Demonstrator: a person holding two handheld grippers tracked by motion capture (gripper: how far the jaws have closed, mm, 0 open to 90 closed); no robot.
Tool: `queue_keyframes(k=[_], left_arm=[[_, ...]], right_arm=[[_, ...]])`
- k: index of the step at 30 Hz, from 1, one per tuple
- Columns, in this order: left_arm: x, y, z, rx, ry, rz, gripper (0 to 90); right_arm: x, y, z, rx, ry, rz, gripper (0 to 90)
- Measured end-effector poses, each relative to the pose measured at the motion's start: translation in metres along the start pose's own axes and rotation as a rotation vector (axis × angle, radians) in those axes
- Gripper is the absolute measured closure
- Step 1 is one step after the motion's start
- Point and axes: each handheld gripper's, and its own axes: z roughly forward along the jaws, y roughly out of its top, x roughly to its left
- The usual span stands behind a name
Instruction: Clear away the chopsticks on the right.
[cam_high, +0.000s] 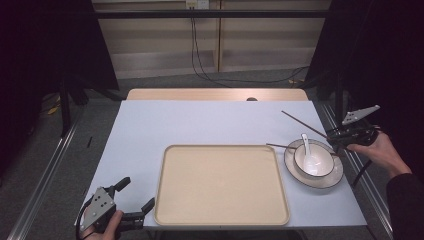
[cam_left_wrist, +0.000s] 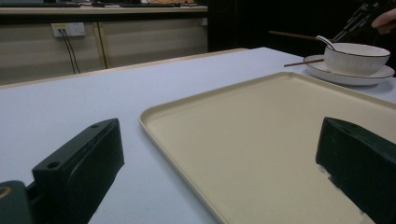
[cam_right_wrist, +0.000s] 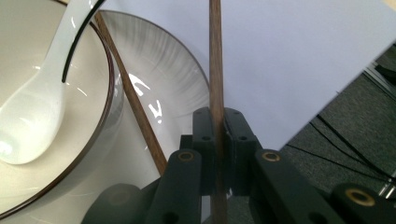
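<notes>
My right gripper (cam_high: 334, 137) is at the table's right edge, beside a white bowl (cam_high: 313, 160) that stands on a dark-rimmed plate (cam_high: 334, 181). In the right gripper view its jaws (cam_right_wrist: 217, 119) are shut on a brown chopstick (cam_right_wrist: 215, 60). That chopstick (cam_high: 305, 125) points up and to the left, off the table. A second chopstick (cam_high: 280, 146) lies across the plate's far rim, next to the bowl. A white spoon (cam_high: 307, 150) rests in the bowl. My left gripper (cam_high: 136, 194) stands open at the front left, with the near left corner of a beige tray (cam_high: 220, 200) between its jaws.
The light blue table (cam_high: 200, 120) has bare room behind the tray. Its right edge runs close by the plate, with dark floor and a rail beyond. A wooden strip borders the far edge. Cables hang from a wall socket (cam_left_wrist: 67, 29).
</notes>
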Motion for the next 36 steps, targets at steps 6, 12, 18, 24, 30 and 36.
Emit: queue_keyframes(k=[6, 12, 18, 24, 30, 36], left_arm=[[0.0, 0.0, 0.0, 0.011, 0.006, 0.002, 0.9], [0.001, 0.0, 0.0, 0.003, 0.003, -0.004, 0.9], [0.001, 0.0, 0.0, 0.001, 0.0, -0.006, 0.9], [0.002, 0.0, 0.0, -0.003, 0.008, 0.0, 0.9], [0.003, 0.0, -0.001, -0.007, 0.012, -0.001, 0.9], [0.003, 0.0, -0.001, -0.008, 0.013, -0.001, 0.9]], right_arm=[[0.011, -0.007, -0.022, -0.089, -0.036, 0.121, 85.4], [0.032, -0.013, -0.033, -0.134, -0.038, 0.209, 85.4], [0.052, -0.01, -0.046, -0.183, -0.064, 0.307, 85.5], [0.09, 0.001, -0.052, -0.27, -0.038, 0.325, 85.4], [0.128, 0.006, -0.043, -0.326, 0.004, 0.368, 85.4], [0.161, 0.009, -0.036, -0.334, 0.058, 0.434, 85.5]])
